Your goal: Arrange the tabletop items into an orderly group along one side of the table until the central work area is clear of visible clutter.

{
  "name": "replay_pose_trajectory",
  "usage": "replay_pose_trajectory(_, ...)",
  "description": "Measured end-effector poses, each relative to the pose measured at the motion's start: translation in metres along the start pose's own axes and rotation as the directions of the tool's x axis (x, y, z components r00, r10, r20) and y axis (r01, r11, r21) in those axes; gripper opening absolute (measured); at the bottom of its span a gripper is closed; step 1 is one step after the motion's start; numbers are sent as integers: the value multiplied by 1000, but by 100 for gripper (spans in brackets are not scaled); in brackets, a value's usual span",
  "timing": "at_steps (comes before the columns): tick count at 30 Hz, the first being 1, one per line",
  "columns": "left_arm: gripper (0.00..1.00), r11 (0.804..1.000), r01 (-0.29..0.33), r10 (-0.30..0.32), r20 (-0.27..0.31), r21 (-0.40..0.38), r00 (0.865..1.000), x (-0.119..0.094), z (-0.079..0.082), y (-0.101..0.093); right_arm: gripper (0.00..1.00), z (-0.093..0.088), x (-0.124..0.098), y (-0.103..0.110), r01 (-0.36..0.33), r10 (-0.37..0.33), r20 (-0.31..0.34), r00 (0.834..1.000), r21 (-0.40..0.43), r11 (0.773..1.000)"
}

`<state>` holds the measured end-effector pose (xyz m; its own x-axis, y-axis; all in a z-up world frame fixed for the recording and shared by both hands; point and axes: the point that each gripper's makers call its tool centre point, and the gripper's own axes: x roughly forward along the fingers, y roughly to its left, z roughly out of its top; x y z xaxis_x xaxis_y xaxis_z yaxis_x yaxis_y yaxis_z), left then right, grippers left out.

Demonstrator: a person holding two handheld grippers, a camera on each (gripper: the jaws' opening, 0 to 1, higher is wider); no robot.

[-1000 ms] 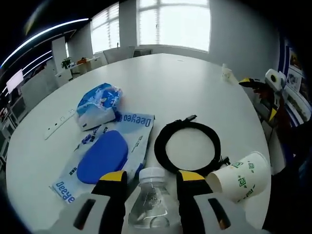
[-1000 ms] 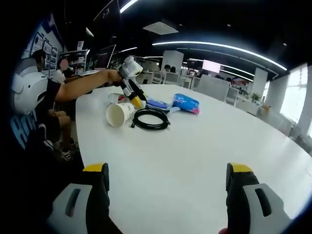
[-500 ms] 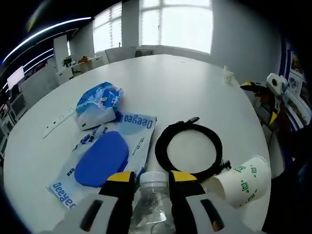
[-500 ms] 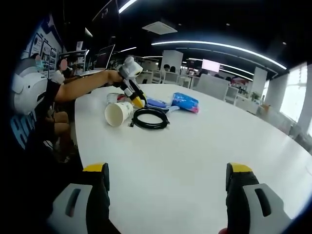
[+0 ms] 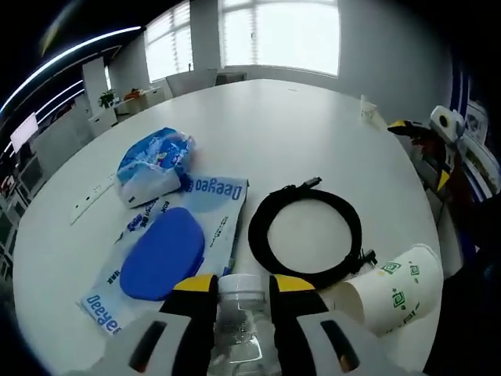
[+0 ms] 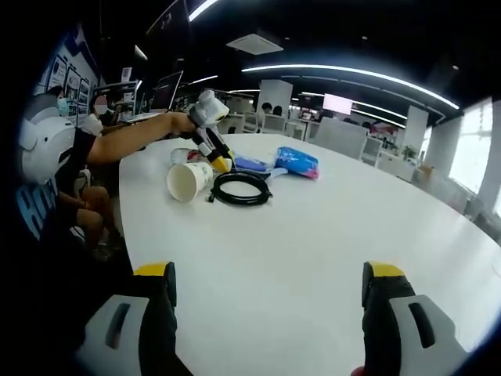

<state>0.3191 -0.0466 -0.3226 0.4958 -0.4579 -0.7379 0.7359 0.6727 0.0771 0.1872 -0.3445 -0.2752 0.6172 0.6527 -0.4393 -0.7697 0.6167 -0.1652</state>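
Left gripper view: left gripper (image 5: 243, 294) clamps the clear bottle (image 5: 240, 321).
Right gripper (image 6: 266, 286) gapes wide over the white table (image 6: 313, 227), holding nothing.

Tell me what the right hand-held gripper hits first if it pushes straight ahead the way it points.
Nothing nearby: ahead of the right hand-held gripper lies bare white round table. The coiled black cable sits off to its left, probably outside that line.

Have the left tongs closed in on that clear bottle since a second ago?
Yes. The left tongs have narrowed: their yellow tips, earlier apart from the clear bottle, now press its neck. The black cable coil lies unmoved.
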Motion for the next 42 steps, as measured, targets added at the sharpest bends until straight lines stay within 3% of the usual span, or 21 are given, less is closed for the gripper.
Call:
replay_pose_trajectory(12,22,998,-56,57,-25,41,998,-1,0,-4,95,-2,-2,-1,4,-4,2,1000,4,1000)
replay_pose_trajectory(23,20,997,-77,75,39,32,996,-5,4,-3,95,-2,-3,0,3,-3,0,1000,2,1000)
replay_pose_trajectory(42,19,995,-91,88,68,44,994,-15,12,4,95,-1,-4,0,13,-13,0,1000,7,1000)
